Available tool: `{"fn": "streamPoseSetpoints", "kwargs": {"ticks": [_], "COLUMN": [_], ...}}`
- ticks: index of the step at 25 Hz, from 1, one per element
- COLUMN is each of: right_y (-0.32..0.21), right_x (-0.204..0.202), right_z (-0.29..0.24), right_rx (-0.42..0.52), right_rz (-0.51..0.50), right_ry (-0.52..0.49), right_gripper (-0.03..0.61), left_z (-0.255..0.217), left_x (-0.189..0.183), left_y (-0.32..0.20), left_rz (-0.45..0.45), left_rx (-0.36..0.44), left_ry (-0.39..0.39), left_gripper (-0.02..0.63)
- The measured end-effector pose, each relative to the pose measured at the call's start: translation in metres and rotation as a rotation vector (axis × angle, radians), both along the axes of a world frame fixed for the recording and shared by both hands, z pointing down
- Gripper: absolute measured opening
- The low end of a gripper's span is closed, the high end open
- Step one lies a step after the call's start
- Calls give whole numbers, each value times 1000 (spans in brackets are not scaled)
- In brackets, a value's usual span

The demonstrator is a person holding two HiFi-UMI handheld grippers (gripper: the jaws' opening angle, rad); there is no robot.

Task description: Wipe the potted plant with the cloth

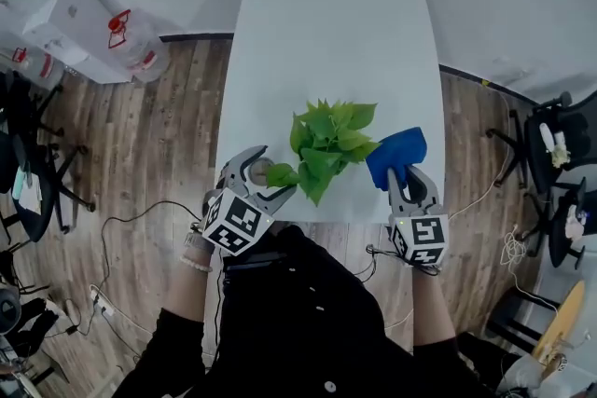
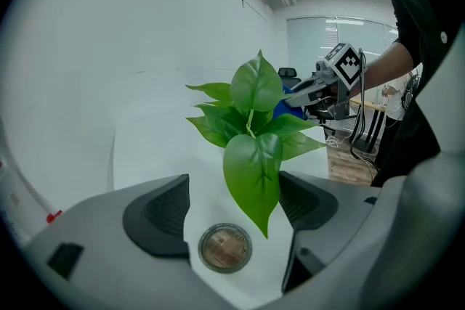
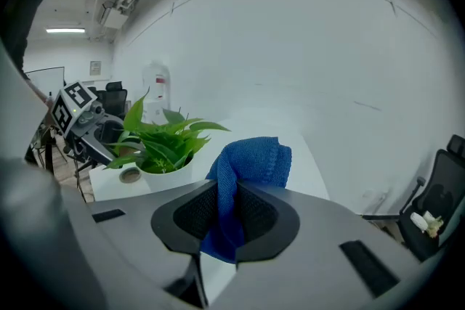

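So we're right at the start of the actual wiping, as far as we can judge. The potted plant (image 1: 326, 144) sits on the white desk (image 1: 326, 23), close to the edge nearest us and roughly mid-width.

The right gripper (image 1: 403, 174) is just off the plant at its 3 o'clock. Its jaws are clamped tight on the blue cloth (image 3: 251, 163), with a bunched fold sticking up past the tips. The cloth is right beside the outer leaves on that side, but we can't tell whether it touches them.

The left gripper (image 1: 266, 171) is at the plant's 8 o'clock with its jaws spread wide. One long leaf (image 2: 253, 174) hangs down in the gap between them, and neither pad looks to be on it. There's also a small round disc (image 2: 225, 247) lying on the desk under that gap, near the leaf tip.

Our read is that the left side is lining up to steady that leaf while the cloth comes in. The next move needs a gentle close on the leaf, or just a light support under it. Then the cloth fold slides along the leaf surface from the 3 o'clock side. Go easy on the pressure, because the pot is near the desk edge and we'd guess a hard push could shove or tip it.
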State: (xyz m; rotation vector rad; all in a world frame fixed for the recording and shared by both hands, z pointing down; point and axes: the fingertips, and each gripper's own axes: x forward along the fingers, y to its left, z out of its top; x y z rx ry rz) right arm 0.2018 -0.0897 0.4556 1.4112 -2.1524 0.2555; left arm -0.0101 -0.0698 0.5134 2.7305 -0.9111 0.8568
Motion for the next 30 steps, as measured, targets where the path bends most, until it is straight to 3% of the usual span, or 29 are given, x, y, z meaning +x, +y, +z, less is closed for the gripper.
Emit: {"fn": "streamPoseSetpoints", "kwargs": {"ticks": [12, 18, 25, 27, 30], "right_y": [-27, -35, -37, -37, -33], "right_x": [-30, -50, -64, -64, -63], "right_z": [45, 59, 58, 57, 56], "right_rx": [-62, -67, -50, -43, -38], "right_rz": [-264, -386, -467, -466, -448], "right_ry": [55, 49, 59, 68, 70], "right_gripper": [90, 90, 90, 89, 89], "left_z": [29, 25, 24, 24, 24], "left_x": [37, 47, 60, 63, 64], "left_y": [-10, -18, -16, -15, -15], "left_rz": [10, 12, 45, 50, 40], "left_rx": [-44, -19, -2, 4, 6], "left_ry": [-12, -1, -8, -11, -8], "left_gripper": [370, 368, 358, 319, 313]}}
